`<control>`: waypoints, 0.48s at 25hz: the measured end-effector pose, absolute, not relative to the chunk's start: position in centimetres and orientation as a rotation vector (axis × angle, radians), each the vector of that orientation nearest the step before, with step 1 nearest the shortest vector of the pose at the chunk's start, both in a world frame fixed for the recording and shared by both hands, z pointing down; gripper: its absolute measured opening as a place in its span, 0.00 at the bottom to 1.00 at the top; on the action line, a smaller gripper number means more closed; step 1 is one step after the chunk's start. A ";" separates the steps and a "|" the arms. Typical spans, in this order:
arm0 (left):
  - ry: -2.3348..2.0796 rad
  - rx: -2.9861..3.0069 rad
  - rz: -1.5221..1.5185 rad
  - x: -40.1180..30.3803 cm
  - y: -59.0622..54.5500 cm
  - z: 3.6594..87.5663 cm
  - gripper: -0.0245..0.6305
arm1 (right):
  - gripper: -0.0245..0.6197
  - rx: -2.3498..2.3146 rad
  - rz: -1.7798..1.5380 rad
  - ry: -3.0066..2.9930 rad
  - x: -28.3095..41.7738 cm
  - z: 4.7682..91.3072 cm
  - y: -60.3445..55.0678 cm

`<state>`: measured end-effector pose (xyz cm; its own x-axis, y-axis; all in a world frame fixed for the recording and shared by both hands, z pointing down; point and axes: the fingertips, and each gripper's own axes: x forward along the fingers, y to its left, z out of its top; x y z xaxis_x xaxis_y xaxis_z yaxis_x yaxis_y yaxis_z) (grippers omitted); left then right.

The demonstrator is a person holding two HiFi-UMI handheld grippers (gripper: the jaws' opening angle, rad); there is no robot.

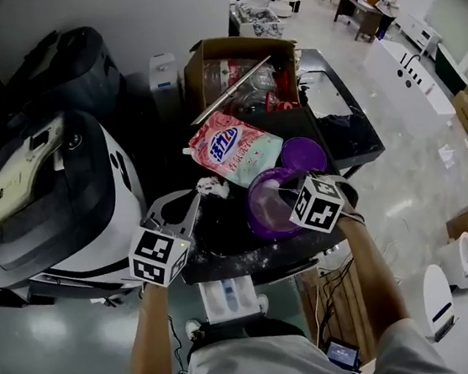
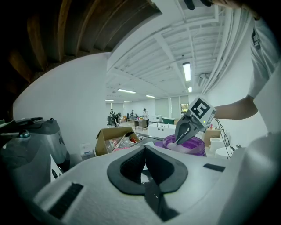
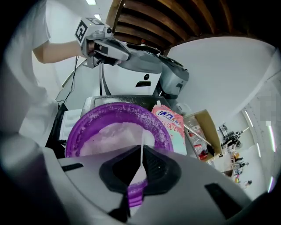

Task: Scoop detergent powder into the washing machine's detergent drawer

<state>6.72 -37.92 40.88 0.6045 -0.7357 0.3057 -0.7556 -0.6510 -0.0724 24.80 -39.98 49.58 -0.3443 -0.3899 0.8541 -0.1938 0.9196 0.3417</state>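
The right tool (image 3: 139,167) pinches the light-looking scoop (image 3: 141,143) by its thin handle, the loose powder (image 3: 109,134) may spill, and the left tool (image 2: 145,169) is closed and empty.

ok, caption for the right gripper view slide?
Right gripper holds white scoop in purple tub of detergent powder.

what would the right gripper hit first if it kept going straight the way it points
The powder in the bowl just ahead of the right gripper; the spoon it holds would likely touch first.
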 end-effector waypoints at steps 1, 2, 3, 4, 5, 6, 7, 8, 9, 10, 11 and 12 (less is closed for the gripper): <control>-1.284 2.749 0.483 6.7 -37.9 41.1 0.05 | 0.06 0.414 -0.222 -1.923 24.7 49.8 -40.0; -1.285 2.743 0.486 6.6 -37.8 41.2 0.05 | 0.06 0.401 -0.227 -1.915 24.7 49.9 -40.0; -1.287 2.739 0.487 6.6 -37.8 41.3 0.05 | 0.06 0.390 -0.231 -1.910 24.5 50.1 -40.0; -1.289 2.736 0.487 6.5 -37.8 41.4 0.05 | 0.06 0.381 -0.233 -1.907 24.4 50.2 -39.9; -1.293 2.734 0.485 6.4 -37.8 41.4 0.05 | 0.06 0.374 -0.235 -1.903 24.3 50.2 -39.9; -1.296 2.731 0.483 6.3 -37.9 41.4 0.05 | 0.06 0.366 -0.238 -1.899 24.2 50.2 -39.9; -1.297 2.727 0.480 6.3 -37.9 41.4 0.05 | 0.06 0.354 -0.239 -1.893 24.1 50.2 -39.9; -1.297 2.724 0.477 6.2 -38.0 41.5 0.05 | 0.06 0.340 -0.240 -1.887 24.0 50.3 -39.8; -1.296 2.721 0.475 6.2 -38.0 41.5 0.05 | 0.06 0.324 -0.241 -1.881 23.9 50.4 -39.7; -1.295 2.720 0.475 6.1 -37.9 41.5 0.05 | 0.06 0.309 -0.243 -1.874 23.7 50.6 -39.6; -1.292 2.722 0.477 6.1 -37.9 41.6 0.05 | 0.06 0.296 -0.246 -1.868 23.7 50.7 -39.5; -1.287 2.727 0.482 6.1 -37.9 41.6 0.05 | 0.06 0.284 -0.248 -1.861 23.6 50.8 -39.5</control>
<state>6.10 -37.86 41.60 0.5956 -0.7375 0.3184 -0.7653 -0.6414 -0.0543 23.59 -39.47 50.76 -0.2923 -0.3173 0.9022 -0.0702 0.9479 0.3106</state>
